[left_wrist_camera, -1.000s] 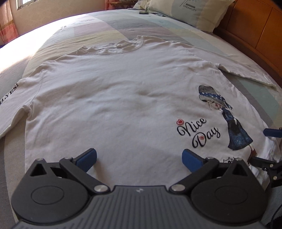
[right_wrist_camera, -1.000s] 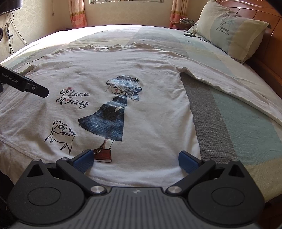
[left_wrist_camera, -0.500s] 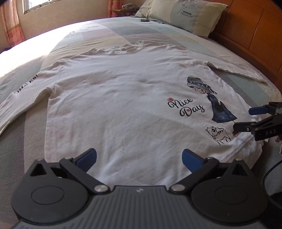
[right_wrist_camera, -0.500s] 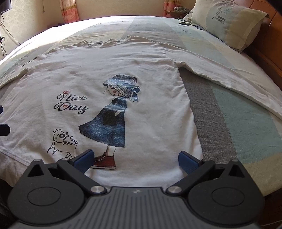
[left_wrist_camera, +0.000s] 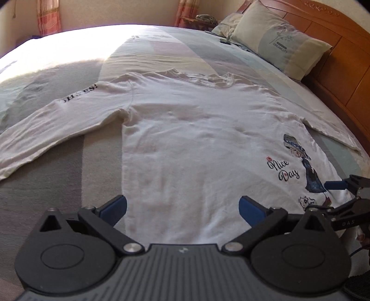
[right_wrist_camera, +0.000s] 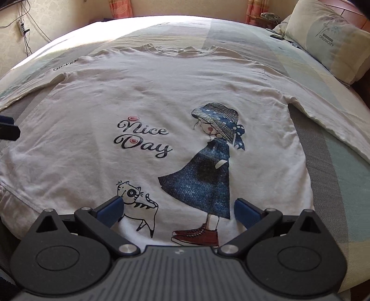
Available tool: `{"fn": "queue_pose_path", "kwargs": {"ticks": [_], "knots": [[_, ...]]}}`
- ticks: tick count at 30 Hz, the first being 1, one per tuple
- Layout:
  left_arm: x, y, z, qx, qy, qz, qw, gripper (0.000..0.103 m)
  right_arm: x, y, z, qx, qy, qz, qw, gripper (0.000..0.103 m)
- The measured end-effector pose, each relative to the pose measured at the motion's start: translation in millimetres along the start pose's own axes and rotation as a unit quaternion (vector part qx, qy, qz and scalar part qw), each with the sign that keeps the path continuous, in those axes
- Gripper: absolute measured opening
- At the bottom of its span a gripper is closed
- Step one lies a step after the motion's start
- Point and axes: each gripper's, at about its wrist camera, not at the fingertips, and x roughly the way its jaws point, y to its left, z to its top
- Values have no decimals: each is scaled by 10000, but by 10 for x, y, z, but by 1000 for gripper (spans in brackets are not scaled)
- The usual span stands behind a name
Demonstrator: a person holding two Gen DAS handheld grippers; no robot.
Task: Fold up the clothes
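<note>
- A white long-sleeved shirt [right_wrist_camera: 143, 97] lies spread flat, front up, on the bed [right_wrist_camera: 335, 176]; it fills the middle of both views, hem at the bottom of the frame, neckline toward the top.
- Its print sits low on the front: "Nice Day" lettering [right_wrist_camera: 143, 137], a girl in a blue dress and hat [right_wrist_camera: 208, 171], and a small cat [right_wrist_camera: 136, 206] at lower centre of the right wrist view.
- In the left wrist view one sleeve [left_wrist_camera: 46, 134] stretches to the left edge of the frame, with dark lettering near the shoulder; the other sleeve [right_wrist_camera: 333, 122] runs off toward the right edge in the right wrist view.
- The right gripper [right_wrist_camera: 178, 209] hovers over the hem, its blue fingers [right_wrist_camera: 108, 210] spread wide apart on either side of the cat and the girl's shoes, with nothing between them.
- The left gripper [left_wrist_camera: 182, 207] is at bottom centre of its own view, fingers [left_wrist_camera: 114, 206] likewise wide apart and empty, over the hem near the shirt's left side seam.
- The right gripper also shows at the right edge of the left wrist view, just above the hem corner.
- A pillow [left_wrist_camera: 282, 48] lies at upper right by the wooden headboard [left_wrist_camera: 346, 69].
- Curtains [right_wrist_camera: 120, 9] hang at the top of the frame.
</note>
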Motion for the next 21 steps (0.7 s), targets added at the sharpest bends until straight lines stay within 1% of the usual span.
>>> {"fn": "queue_pose_path", "kwargs": {"ticks": [3, 4, 5, 7, 8, 9, 12, 16, 19, 21], "knots": [[-192, 689, 328, -275, -569, 521, 9966, 102, -17, -53, 40, 229, 99, 43, 9997, 103], [-226, 905, 402, -425, -668, 659, 9947, 102, -37, -65, 63, 323, 123, 57, 9994, 103], [-252, 1119, 470, -589, -741, 789, 9924, 102, -60, -72, 86, 396, 108, 100, 9991, 103], [-239, 1611, 548, -1041, -802, 1116, 9850, 102, -158, -64, 177, 556, -82, 314, 9979, 103], [-230, 1823, 546, -1298, -833, 1265, 9799, 102, -185, -42, 225, 601, -146, 407, 9973, 103], [-204, 1989, 511, -1535, -815, 1339, 9756, 102, -213, -21, 273, 646, -210, 501, 9964, 103], [-113, 2431, 362, -2162, -732, 1463, 9625, 102, -234, 65, 404, 736, -308, 721, 9942, 103], [-85, 2814, 89, -2714, -804, 1502, 9473, 102, -144, 226, 463, 682, -276, 749, 9945, 103], [-148, 3068, -125, -3271, -934, 1365, 9304, 102, -56, 282, 448, 697, -138, 839, 9939, 103], [-205, 3149, -231, -3438, -1074, 1160, 9256, 102, 4, 297, 429, 725, -26, 821, 9940, 103]]}}
